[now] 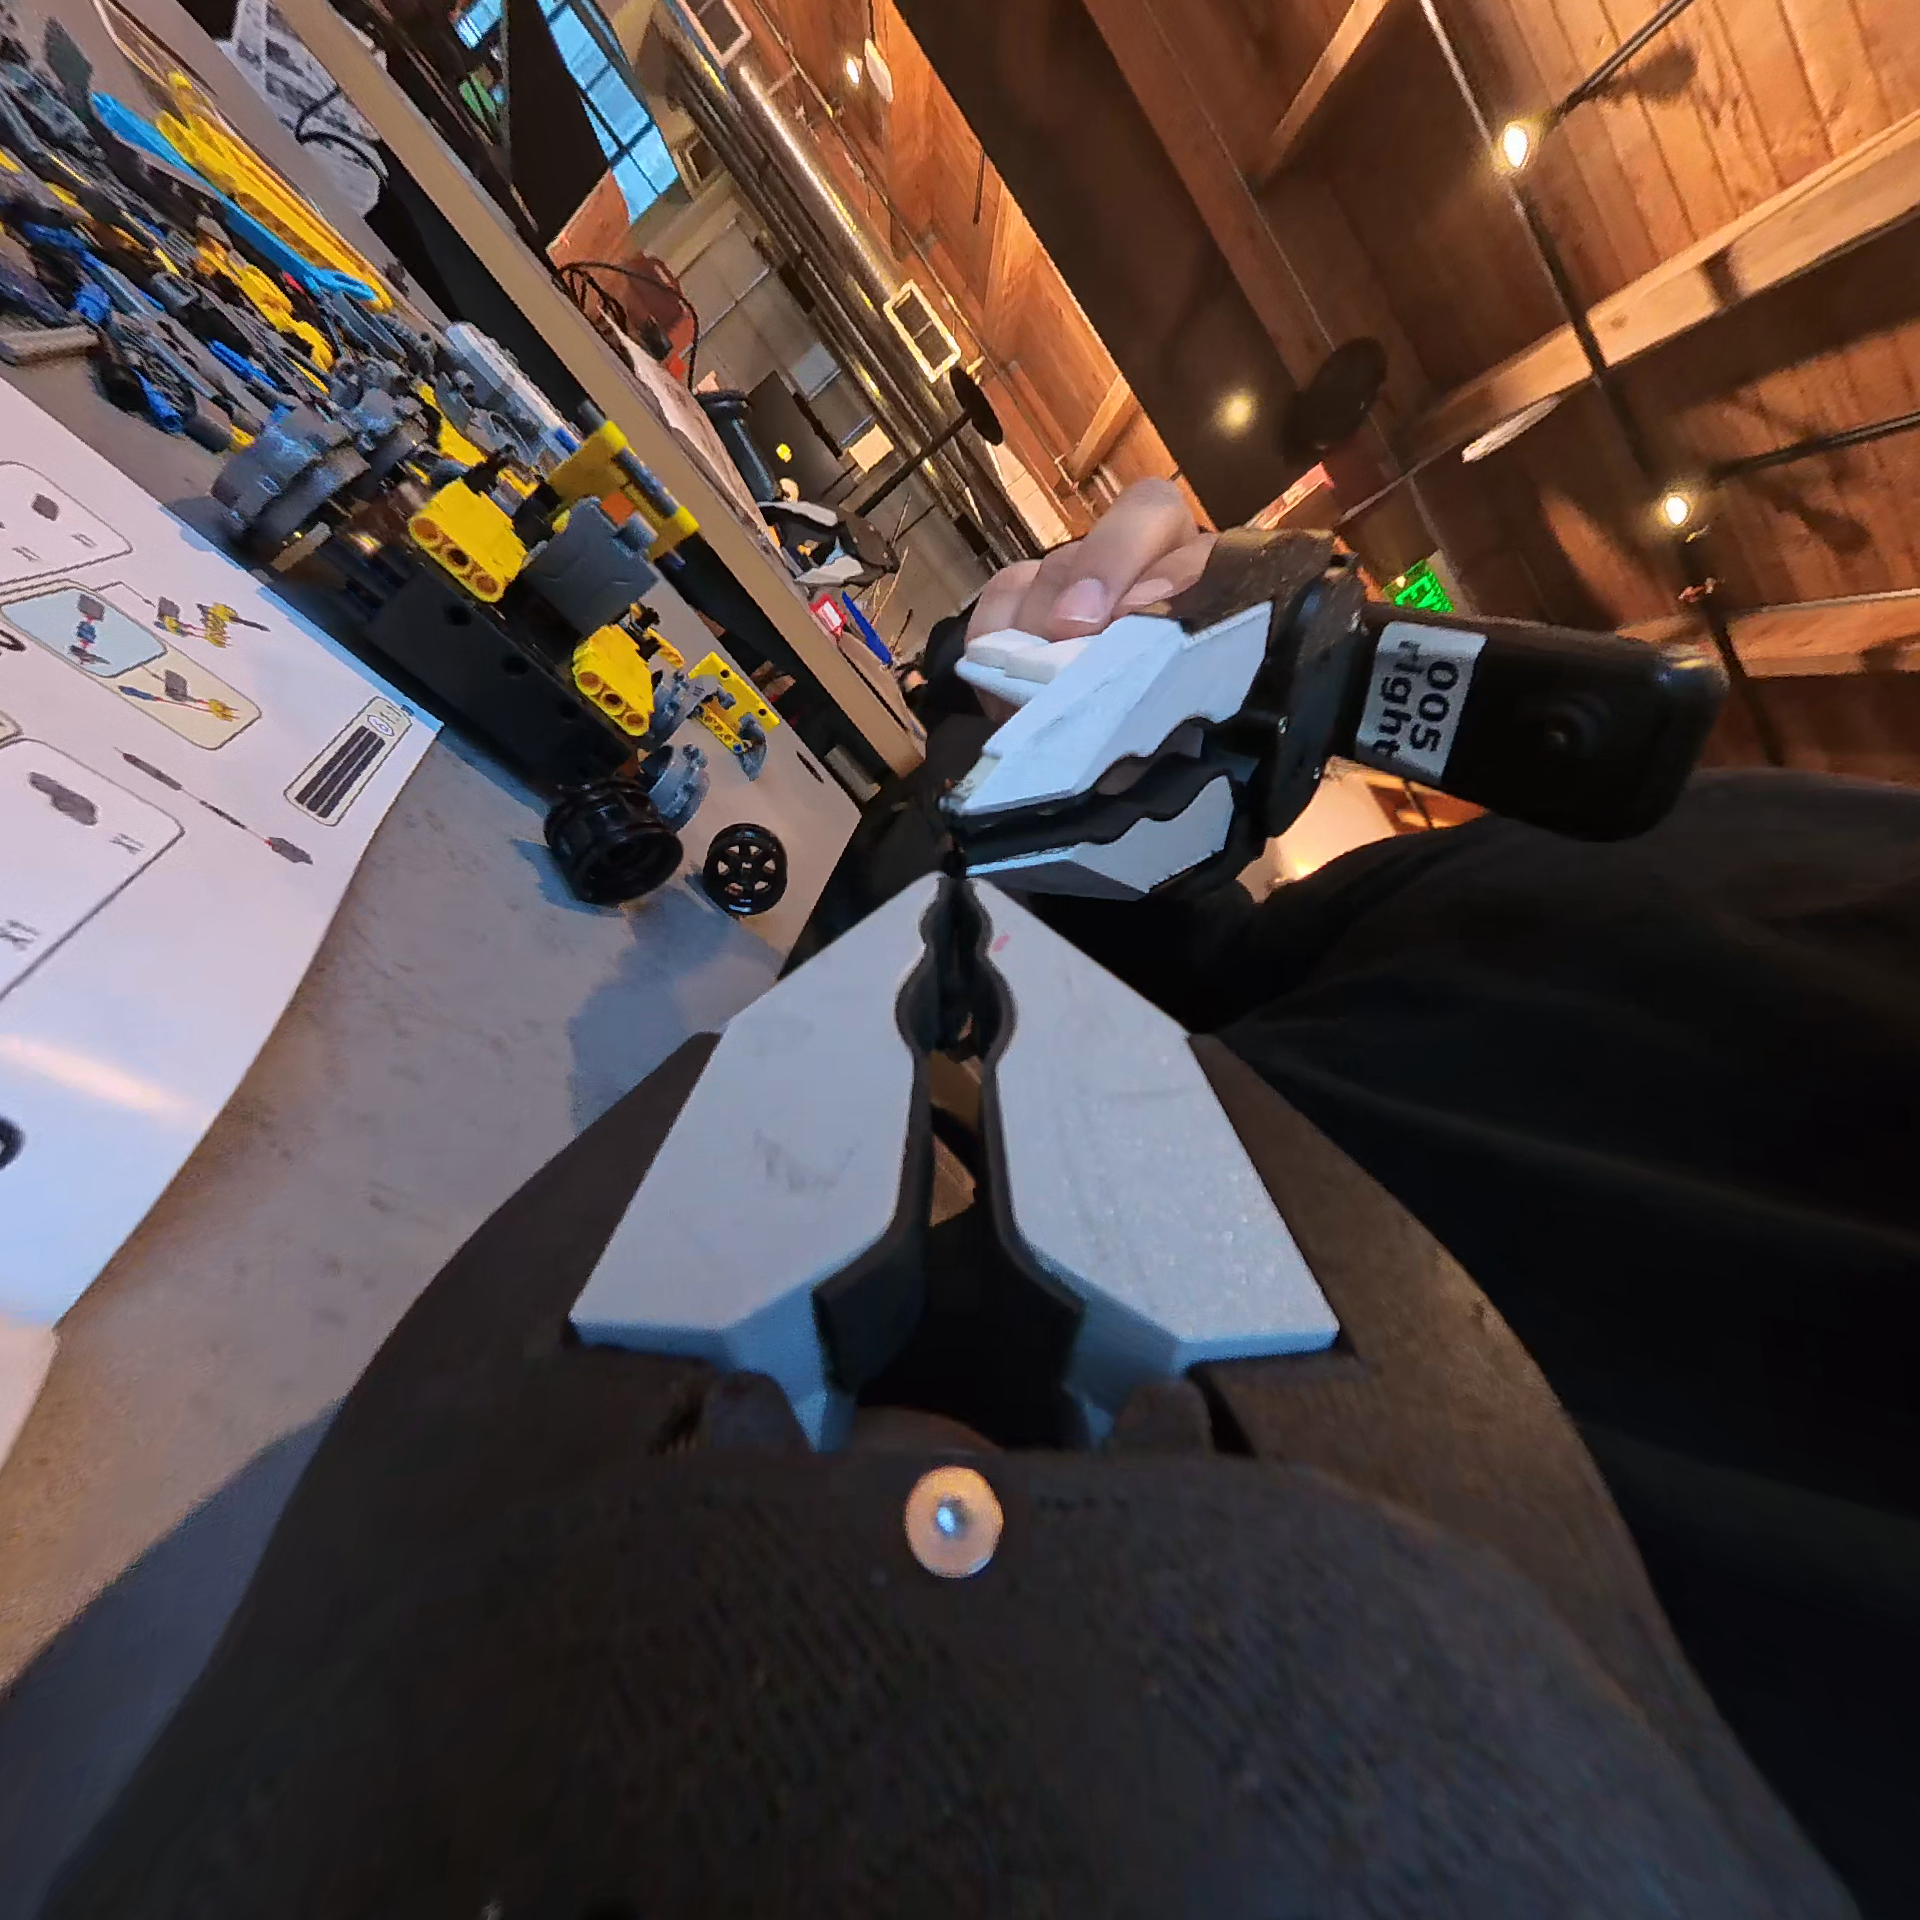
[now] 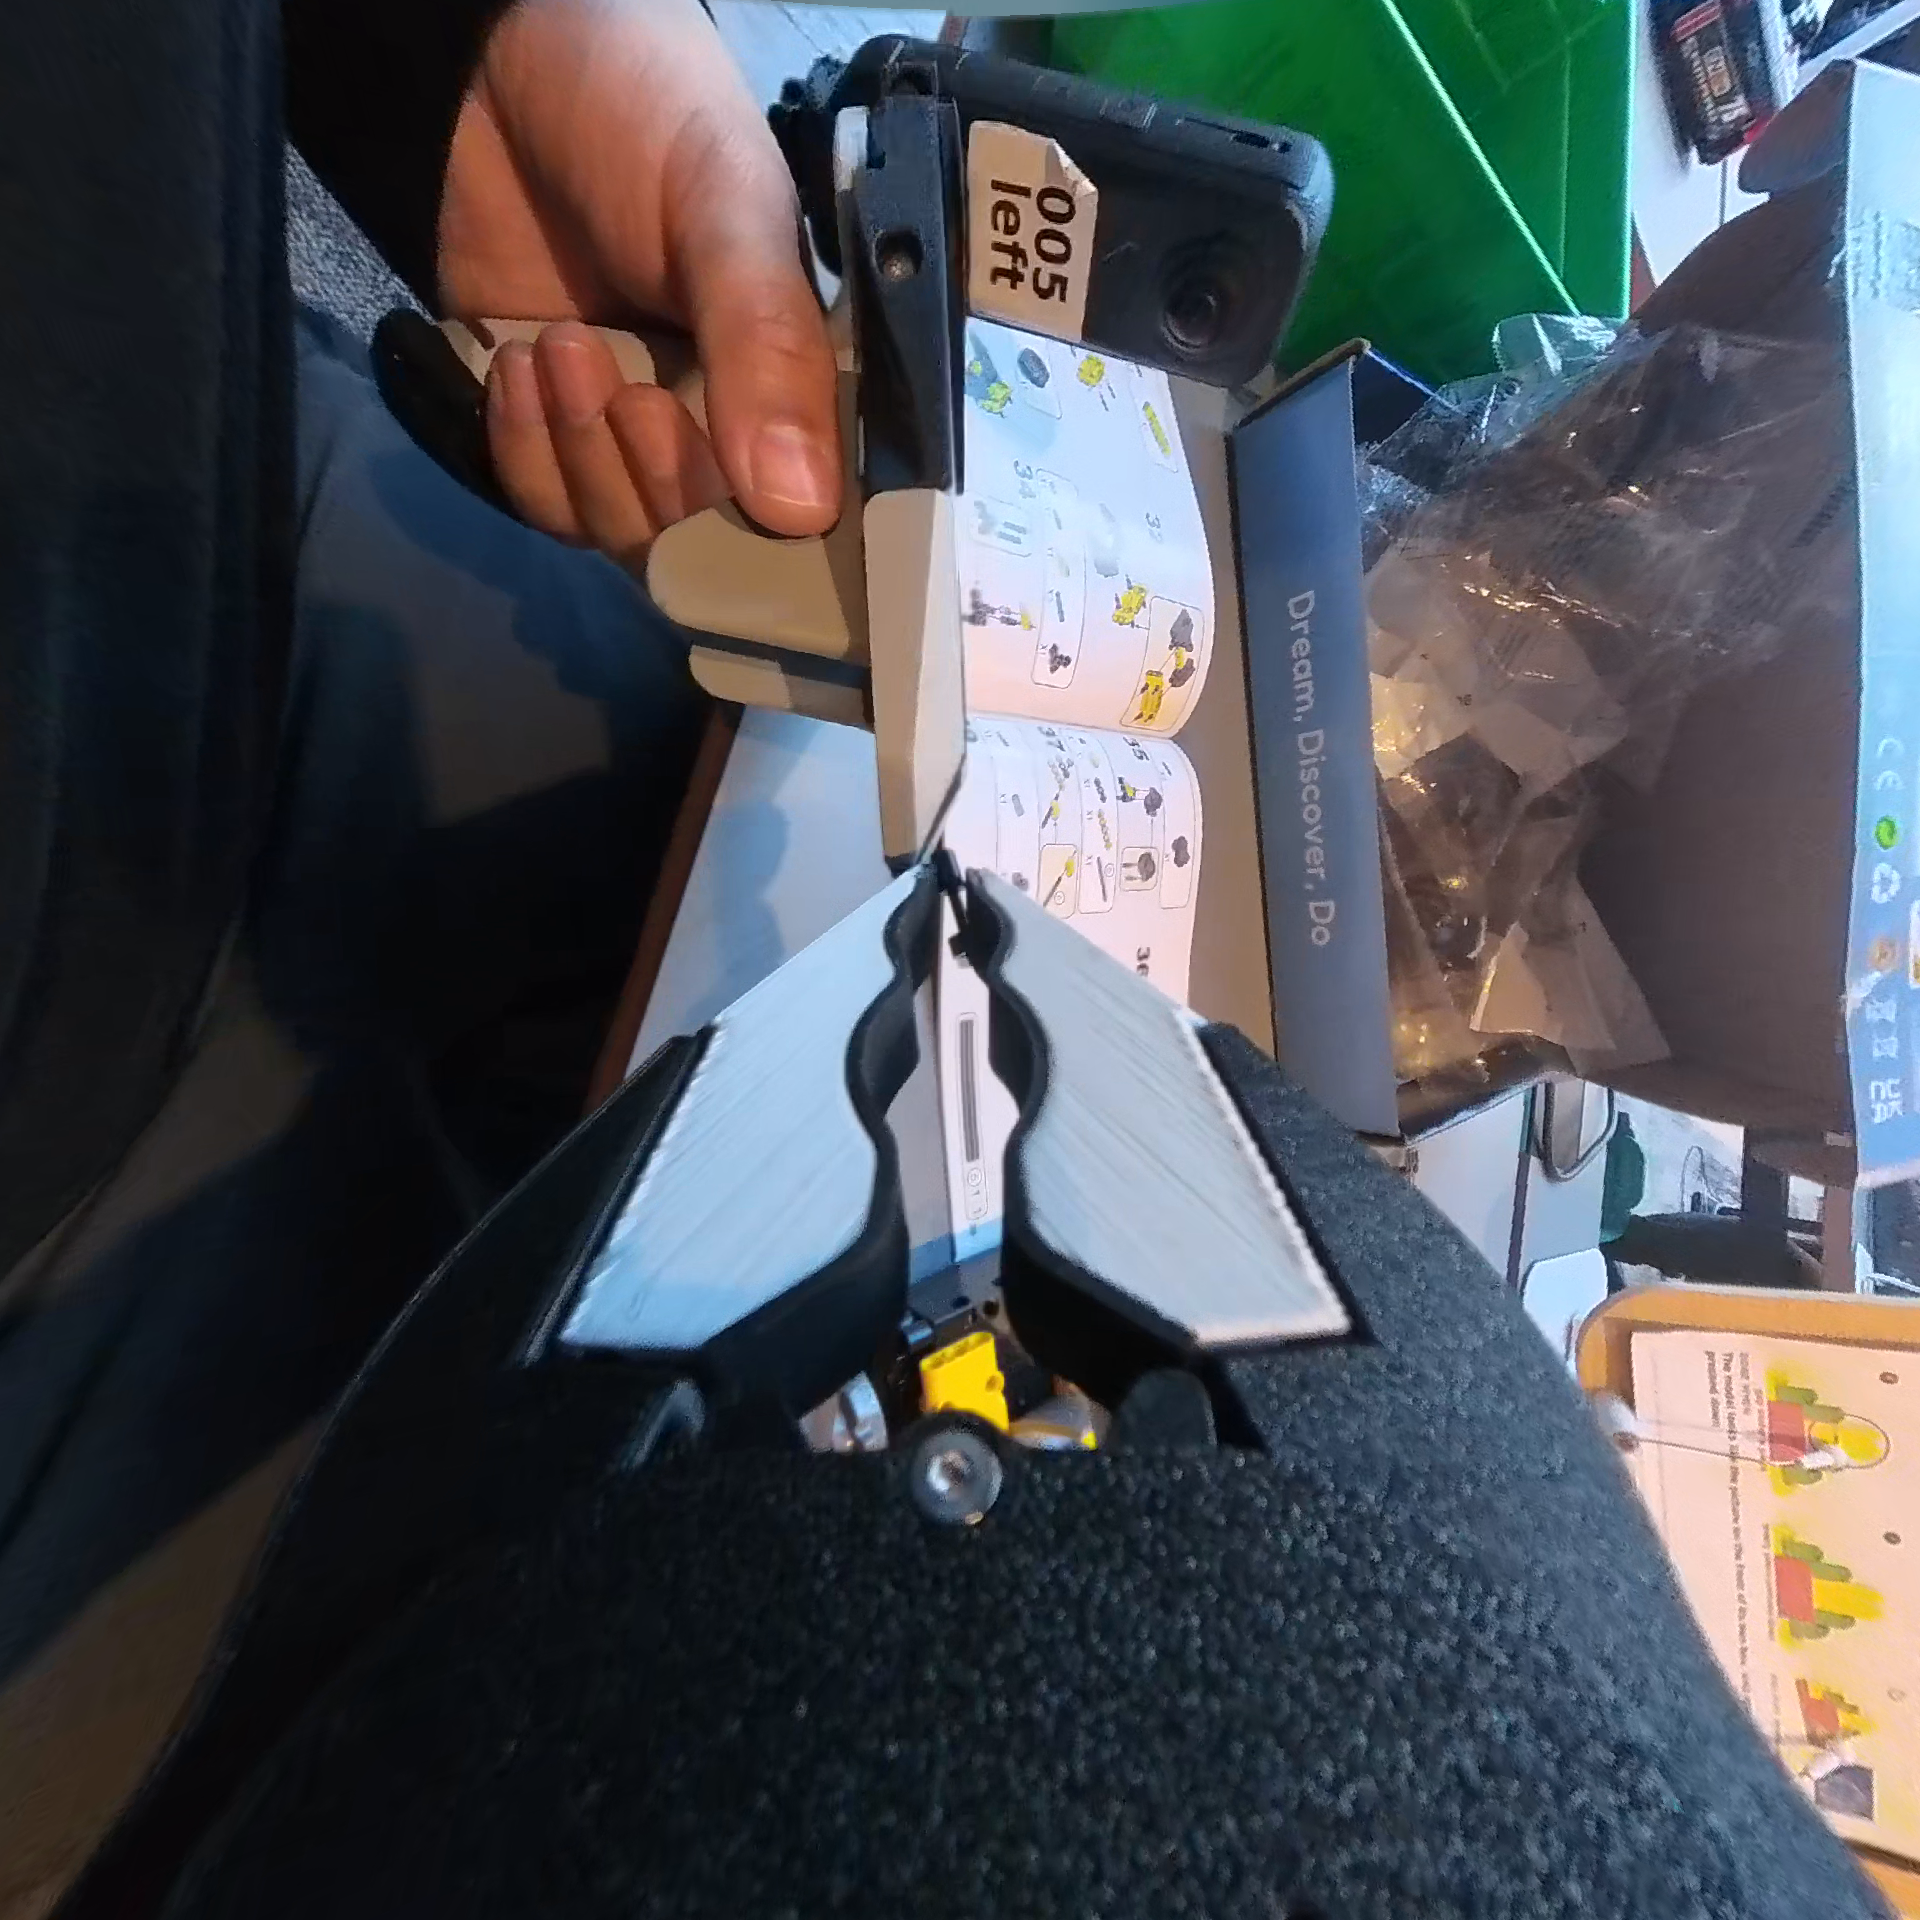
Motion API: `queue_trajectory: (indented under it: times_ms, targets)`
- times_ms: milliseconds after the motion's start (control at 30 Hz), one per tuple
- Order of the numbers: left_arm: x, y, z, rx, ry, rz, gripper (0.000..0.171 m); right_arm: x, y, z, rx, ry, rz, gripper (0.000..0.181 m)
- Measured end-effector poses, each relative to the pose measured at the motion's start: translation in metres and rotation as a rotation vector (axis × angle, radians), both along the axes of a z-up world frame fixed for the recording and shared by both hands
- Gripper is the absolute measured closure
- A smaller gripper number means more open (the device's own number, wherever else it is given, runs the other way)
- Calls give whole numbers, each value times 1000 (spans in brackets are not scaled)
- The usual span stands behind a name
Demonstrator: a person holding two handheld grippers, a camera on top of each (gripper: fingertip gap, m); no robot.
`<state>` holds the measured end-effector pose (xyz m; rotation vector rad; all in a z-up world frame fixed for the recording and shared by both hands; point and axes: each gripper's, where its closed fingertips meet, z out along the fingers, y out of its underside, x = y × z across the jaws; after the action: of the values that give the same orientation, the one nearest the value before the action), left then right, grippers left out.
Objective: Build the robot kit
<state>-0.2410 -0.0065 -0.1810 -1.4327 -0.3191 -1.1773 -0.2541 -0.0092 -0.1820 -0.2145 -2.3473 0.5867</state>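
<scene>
Left gripper [image 1: 948, 891] tips pinched together on a small thin black pin [image 1: 948, 961]; the piece runs down the gap between the fingers. Right gripper [image 1: 961, 826] comes in from the right in the left wrist view, tips meeting the left gripper's tips tip to tip at the same black piece. In the right wrist view, right gripper [image 2: 948, 883] fingers are nearly closed at the tips, black pin [image 2: 954, 914] caught between them, and the left gripper [image 2: 914, 847] points down onto it from above. Both sets of tips are closed on the one pin, held up off the table, near the person's dark-clothed body.

A bare hand [image 2: 644, 312] wraps the left gripper's handle; fingertips [image 1: 1081, 582] of the other hand show on the right gripper's handle.

Grey table [image 1: 416, 1018] lies to the left. An open instruction booklet [image 1: 156, 748] lies flat on it, also visible behind the tips in the right wrist view [image 2: 1091, 623]. Just past the booklet stands a partly built yellow, grey and black brick model [image 1: 499, 582]. Two loose black wheels [image 1: 613, 847] sit near its close end, apart from the grippers. Far left is a pile of loose blue, yellow and grey bricks [image 1: 156, 229].

Right of the booklet is an open cardboard box [image 2: 1309, 727] holding clear plastic bags [image 2: 1558, 644]. A printed sheet with brick pictures [image 2: 1787, 1558] lies on a tan tray at near right.
</scene>
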Motion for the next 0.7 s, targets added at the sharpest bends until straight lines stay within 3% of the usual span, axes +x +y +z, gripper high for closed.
queue_trajectory:
  times_ms: [333, 500, 700]
  targets:
    - [-16, -2, 6, 41, 1, 75, 171, -5, -2, 5, -5, 88, -10, 169]
    - [-28, -2, 12, 92, 86, 193, 171, -9, 23, 26, -232, 156, -223, 177]
    - [-28, 3, 13, 128, 167, 352, 171, 7, 33, 20, -625, 41, -352, 170]
